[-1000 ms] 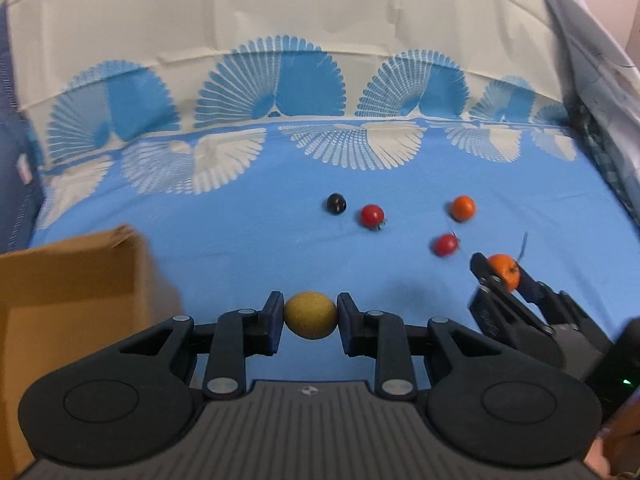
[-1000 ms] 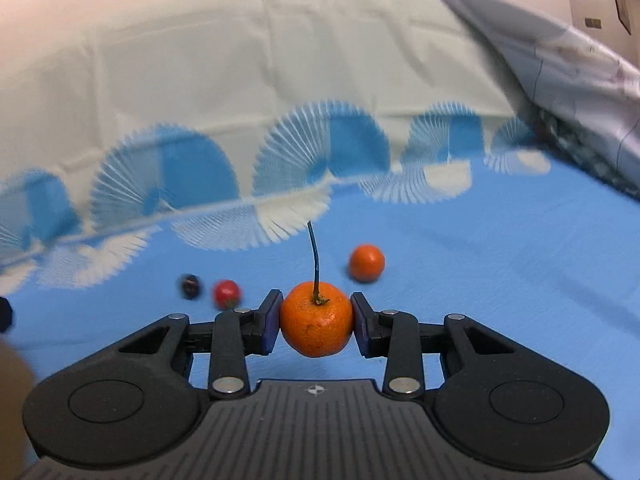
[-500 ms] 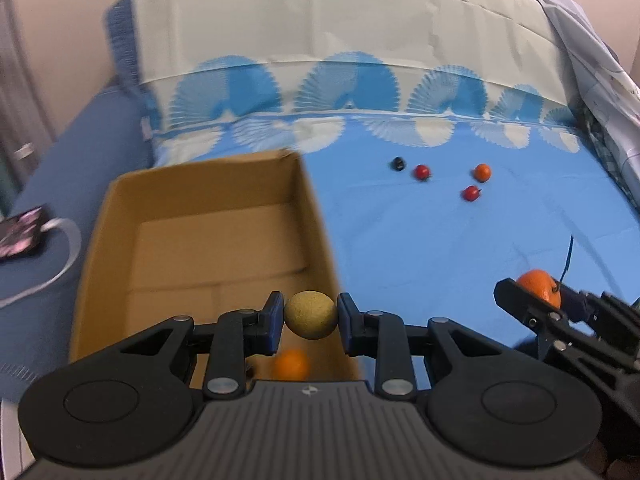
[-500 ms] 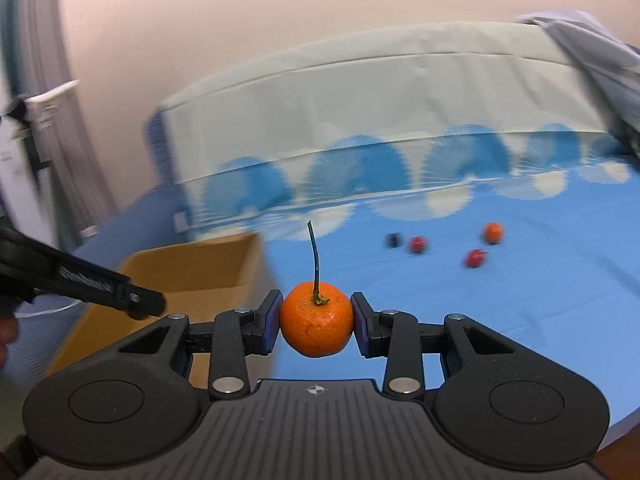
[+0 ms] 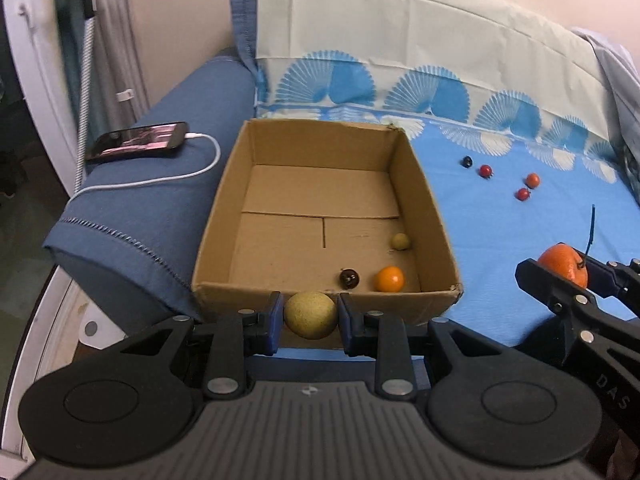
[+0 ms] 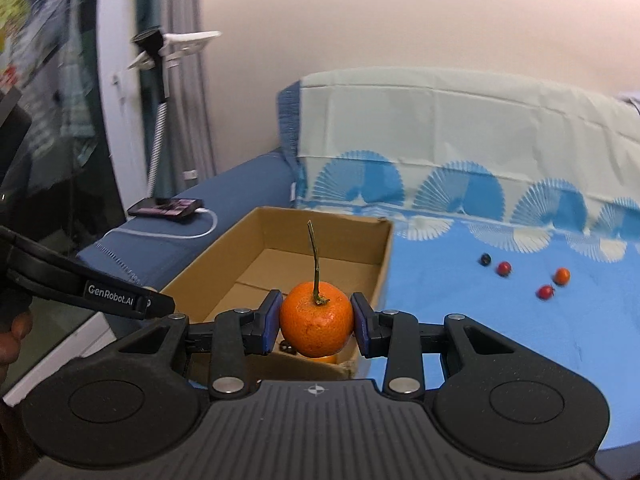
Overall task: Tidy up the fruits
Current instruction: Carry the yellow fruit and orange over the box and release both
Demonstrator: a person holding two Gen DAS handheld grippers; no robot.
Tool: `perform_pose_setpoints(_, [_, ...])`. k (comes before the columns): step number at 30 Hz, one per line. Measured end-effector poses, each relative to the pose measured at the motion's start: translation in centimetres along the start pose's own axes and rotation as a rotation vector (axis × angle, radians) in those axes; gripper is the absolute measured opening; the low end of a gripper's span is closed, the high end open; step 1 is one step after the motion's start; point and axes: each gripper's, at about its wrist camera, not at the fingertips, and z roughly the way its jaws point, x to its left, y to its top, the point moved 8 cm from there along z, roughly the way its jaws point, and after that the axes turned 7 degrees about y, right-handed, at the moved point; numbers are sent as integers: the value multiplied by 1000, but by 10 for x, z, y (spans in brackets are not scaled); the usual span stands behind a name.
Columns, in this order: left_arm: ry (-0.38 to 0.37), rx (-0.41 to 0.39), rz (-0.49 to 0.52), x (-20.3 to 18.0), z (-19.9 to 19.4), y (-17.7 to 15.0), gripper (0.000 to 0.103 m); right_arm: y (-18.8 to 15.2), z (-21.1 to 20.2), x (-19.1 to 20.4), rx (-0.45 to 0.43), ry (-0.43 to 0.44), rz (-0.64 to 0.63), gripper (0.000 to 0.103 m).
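Observation:
My left gripper (image 5: 310, 315) is shut on a yellow-green round fruit (image 5: 310, 314), just in front of the near wall of the cardboard box (image 5: 224, 216). Inside the box lie a small yellow-green fruit (image 5: 400, 241), a dark berry (image 5: 349, 278) and an orange fruit (image 5: 389, 279). My right gripper (image 6: 316, 319) is shut on a stemmed tangerine (image 6: 316, 320), held near the box's (image 6: 384, 256) near right corner; in the left wrist view that tangerine (image 5: 564, 262) shows at the right edge. On the blue sheet lie a dark berry (image 5: 466, 161), two red fruits (image 5: 485, 170) (image 5: 522, 194) and a small orange one (image 5: 532, 179).
A phone (image 5: 138, 146) on a white charging cable (image 5: 176, 178) rests on the dark blue bolster (image 5: 132, 224) left of the box. A patterned pillow (image 5: 420, 56) stands against the wall behind. A lamp stand (image 6: 158, 120) and a window lie at the far left.
Both grippers swung left from the loose fruits to the box, each keeping its fruit. The box went from the left edge of view to the centre, and its contents came into sight.

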Motion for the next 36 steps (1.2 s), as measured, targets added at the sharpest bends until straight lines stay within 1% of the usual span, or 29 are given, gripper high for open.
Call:
perform_pose_setpoints(5, [-3, -13, -25, 10, -8, -1, 32, 6, -9, 15, -18, -5, -45, 38])
perform_pose_setpoints(11, [-12, -34, -34, 10, -14, 3, 32, 9, -12, 21, -24, -14, -63, 38])
perform_pose_setpoints(21, [-14, -21, -49, 14, -6, 4, 32, 7, -5, 21, 1, -12, -66, 38])
perform_pose_setpoints(30, [2, 21, -60, 18, 11, 3, 32, -1, 9, 17, 47, -10, -50, 38])
perform_pose_setpoints(36, [6, 61, -71, 21, 30, 2, 32, -9, 23, 15, 100, -7, -35, 38])
